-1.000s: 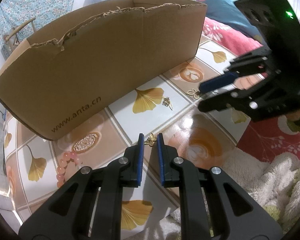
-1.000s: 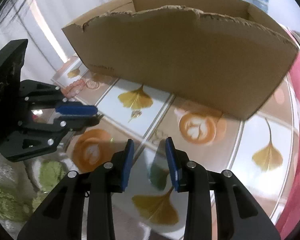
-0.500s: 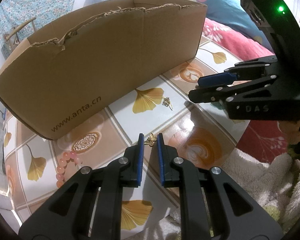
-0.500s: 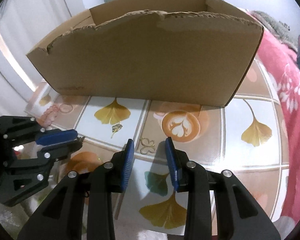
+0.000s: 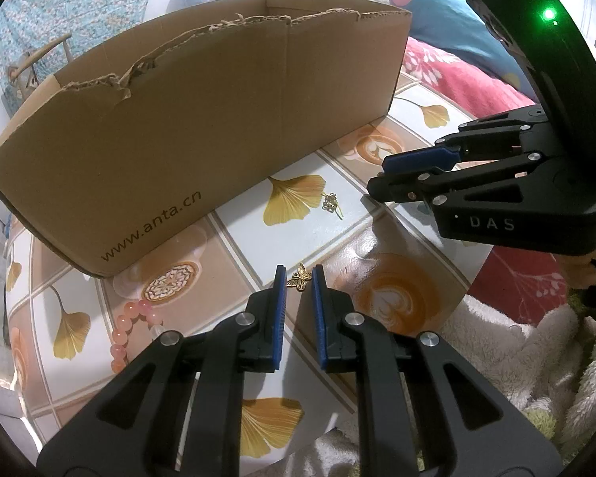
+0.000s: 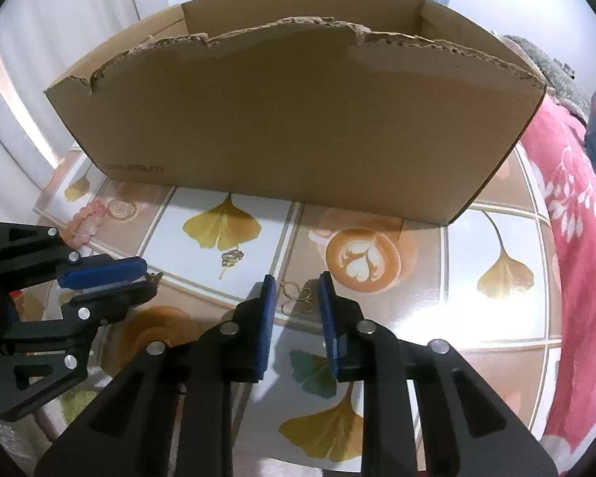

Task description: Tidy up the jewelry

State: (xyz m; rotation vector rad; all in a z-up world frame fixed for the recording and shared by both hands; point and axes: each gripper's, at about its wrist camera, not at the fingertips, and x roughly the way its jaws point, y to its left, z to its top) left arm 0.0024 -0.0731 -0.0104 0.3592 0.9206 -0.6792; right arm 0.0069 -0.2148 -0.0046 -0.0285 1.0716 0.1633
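A gold butterfly charm (image 5: 300, 276) lies on the table between the tips of my left gripper (image 5: 299, 278), which is open around it. A gold wire butterfly (image 6: 296, 298) lies between the tips of my right gripper (image 6: 294, 292), also open. A small gold flower pendant (image 5: 330, 202) lies on a white tile, also seen in the right wrist view (image 6: 232, 257). A pink bead bracelet (image 5: 133, 328) lies at the left. A brown cardboard box (image 5: 202, 135) stands behind them. The right gripper (image 5: 397, 177) shows in the left wrist view, the left gripper (image 6: 111, 278) in the right wrist view.
The table (image 6: 496, 318) has a glossy tile pattern with ginkgo leaves and coffee cups. A red floral blanket (image 6: 576, 238) lies to the right. A fluffy white towel (image 5: 516, 349) lies at the near edge.
The right gripper has swung and come down over the wire butterfly, which now lies between its fingers. The left gripper has stayed still around the butterfly charm.
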